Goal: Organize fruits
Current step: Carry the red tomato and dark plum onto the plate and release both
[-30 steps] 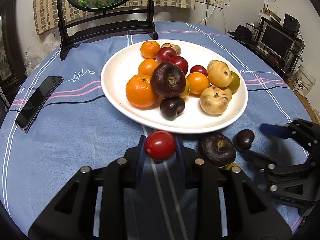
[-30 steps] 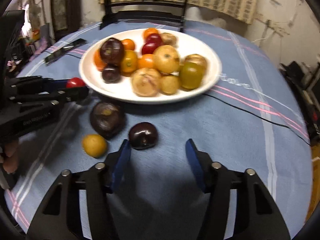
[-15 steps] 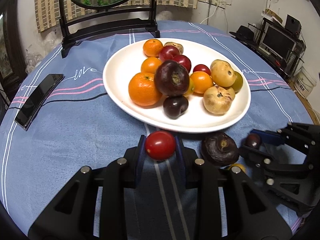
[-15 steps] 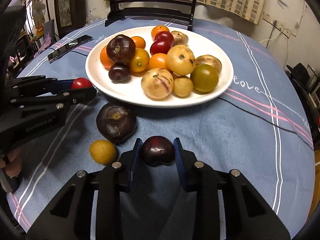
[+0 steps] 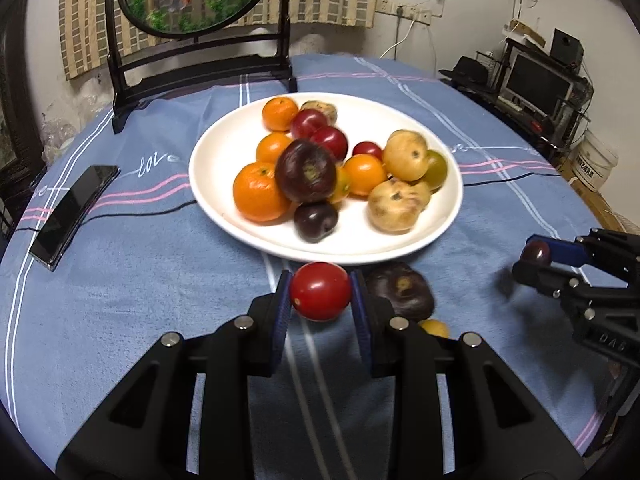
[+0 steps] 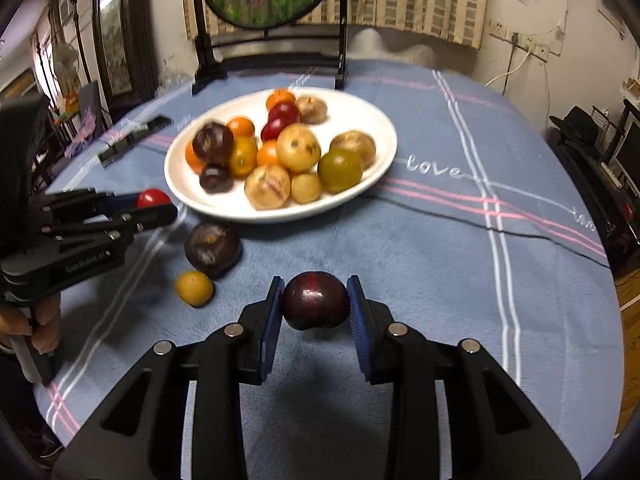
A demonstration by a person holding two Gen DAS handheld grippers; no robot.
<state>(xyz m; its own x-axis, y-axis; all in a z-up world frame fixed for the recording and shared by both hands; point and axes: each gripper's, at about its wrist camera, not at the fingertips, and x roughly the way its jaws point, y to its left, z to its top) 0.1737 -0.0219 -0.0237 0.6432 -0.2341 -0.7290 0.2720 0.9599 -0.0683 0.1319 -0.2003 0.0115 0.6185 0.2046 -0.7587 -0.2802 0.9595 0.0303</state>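
Your left gripper clamps the round red tomato just short of the white plate; your right gripper clamps the dark plum, crease toward you, above the tabletop.

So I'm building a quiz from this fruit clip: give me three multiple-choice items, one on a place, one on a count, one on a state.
1. Where does the phone lie?
A. on the white plate
B. on the tablecloth left of the white plate
C. under the right gripper

2. How many fruits lie loose on the tablecloth, in no gripper?
A. two
B. four
C. none

3. What does the left gripper hold?
A. nothing
B. an orange
C. a red tomato

Key:
1 B, it lies apart from the white plate, by the pink stripes.
2 A, only the large dark purple fruit and the small yellow fruit.
3 C, its fingers press the red tomato; the right gripper holds a dark plum.
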